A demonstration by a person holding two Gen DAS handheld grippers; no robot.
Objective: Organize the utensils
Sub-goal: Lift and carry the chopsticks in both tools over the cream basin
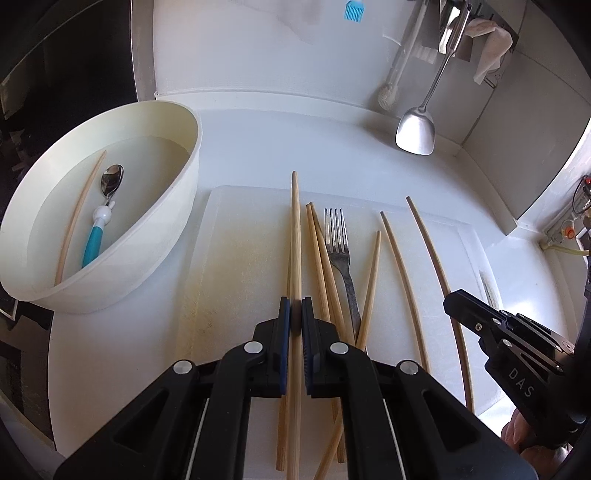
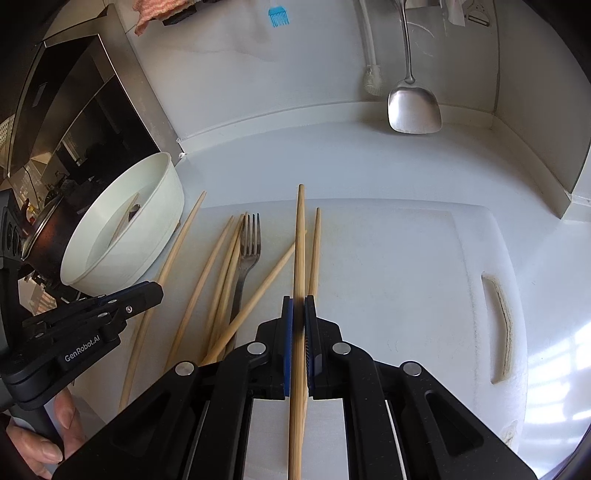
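Note:
My left gripper (image 1: 295, 301) is shut on a bamboo chopstick (image 1: 295, 229), held a little above the white cutting board (image 1: 240, 240). My right gripper (image 2: 298, 299) is shut on another chopstick (image 2: 301, 240), also raised over the board (image 2: 406, 277). Each gripper shows in the other view: the right gripper (image 1: 448, 297) at the right edge, the left gripper (image 2: 157, 288) at the left. Several loose chopsticks and a metal fork (image 1: 338, 236) (image 2: 251, 240) lie on the board between them. A cream bowl (image 1: 177, 206) (image 2: 162, 206) at the left holds a blue-handled spoon (image 1: 105, 206) and one chopstick (image 1: 79, 218).
A metal spatula (image 1: 415, 131) (image 2: 413, 110) and a white brush (image 1: 388, 96) hang at the back wall, with a blue silicone brush (image 1: 354, 9) higher up. A dark pot (image 2: 40, 243) and a steel appliance (image 2: 81, 110) stand left of the bowl. A hand (image 2: 55, 435) grips the left handle.

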